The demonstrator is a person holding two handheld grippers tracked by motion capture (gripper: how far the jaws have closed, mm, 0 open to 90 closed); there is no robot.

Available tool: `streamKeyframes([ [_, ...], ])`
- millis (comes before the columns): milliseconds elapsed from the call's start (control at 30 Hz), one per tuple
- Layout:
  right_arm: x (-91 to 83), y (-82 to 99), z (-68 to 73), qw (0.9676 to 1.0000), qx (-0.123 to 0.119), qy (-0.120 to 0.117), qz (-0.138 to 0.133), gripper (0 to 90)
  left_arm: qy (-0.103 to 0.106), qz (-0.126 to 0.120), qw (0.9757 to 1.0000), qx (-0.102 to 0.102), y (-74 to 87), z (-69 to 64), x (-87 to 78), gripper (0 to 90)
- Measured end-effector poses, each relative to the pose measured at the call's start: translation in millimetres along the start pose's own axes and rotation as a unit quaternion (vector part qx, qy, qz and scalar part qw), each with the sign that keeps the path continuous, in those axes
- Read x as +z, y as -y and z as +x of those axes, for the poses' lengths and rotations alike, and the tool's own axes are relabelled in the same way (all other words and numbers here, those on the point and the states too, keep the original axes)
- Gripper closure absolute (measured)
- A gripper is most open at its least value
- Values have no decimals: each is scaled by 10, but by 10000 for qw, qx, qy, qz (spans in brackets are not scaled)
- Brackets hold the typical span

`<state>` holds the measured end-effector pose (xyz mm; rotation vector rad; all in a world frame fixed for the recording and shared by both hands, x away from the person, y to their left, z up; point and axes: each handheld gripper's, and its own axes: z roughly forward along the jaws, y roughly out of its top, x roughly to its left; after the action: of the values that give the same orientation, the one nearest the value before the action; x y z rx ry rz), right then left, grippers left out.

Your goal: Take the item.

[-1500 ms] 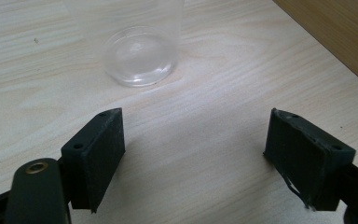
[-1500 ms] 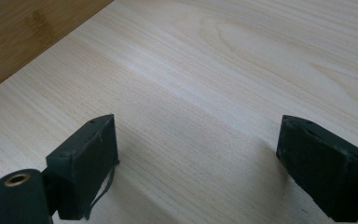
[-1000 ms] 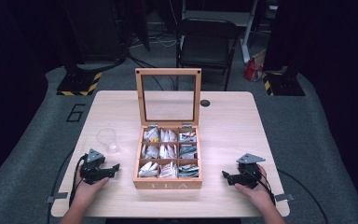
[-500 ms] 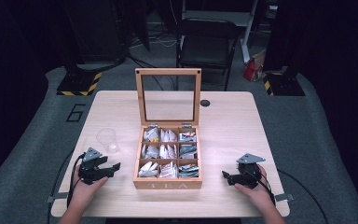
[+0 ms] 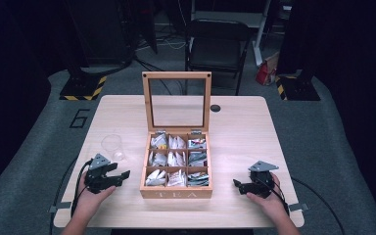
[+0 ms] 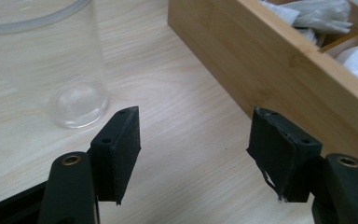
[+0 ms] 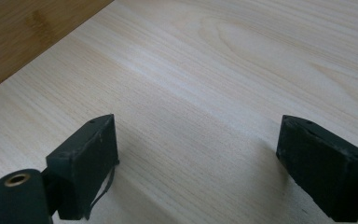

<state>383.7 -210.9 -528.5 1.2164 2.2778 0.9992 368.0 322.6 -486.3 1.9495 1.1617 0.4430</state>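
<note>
On the pale wood-grain tabletop [image 5: 235, 127], two grippers, left [image 5: 121, 175] and right [image 5: 239, 185], rest with jaws apart, flanking one nine-compartment wooden tea box [image 5: 176, 194] holding what look like sachets, beside one clear cup [image 5: 112, 147].

Open bamboo tea box [image 5: 176, 192] with nine compartments of wrapped tea bags [image 5: 176, 157], glass-paned lid [image 5: 176, 102] standing upright at the back, clear empty plastic cup [image 5: 112, 147] upright just left of it
</note>
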Motion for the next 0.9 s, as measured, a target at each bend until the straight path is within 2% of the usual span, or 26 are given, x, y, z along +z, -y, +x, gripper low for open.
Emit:
streamKeyframes([
  [167,0,0,0,10000,0,0,2,117,89,26,9999,77,-61,-54,-24,358],
  [267,0,0,0,10000,-2,0,1,117,48,37,9998,166,-95,-67,-39,371],
  [433,0,0,0,10000,-1,0,1,117,67,47,9999,103,-130,-93,-67,391],
  [900,0,0,0,10000,-3,0,2,117,87,-2,9999,118,-225,-117,-167,426],
])
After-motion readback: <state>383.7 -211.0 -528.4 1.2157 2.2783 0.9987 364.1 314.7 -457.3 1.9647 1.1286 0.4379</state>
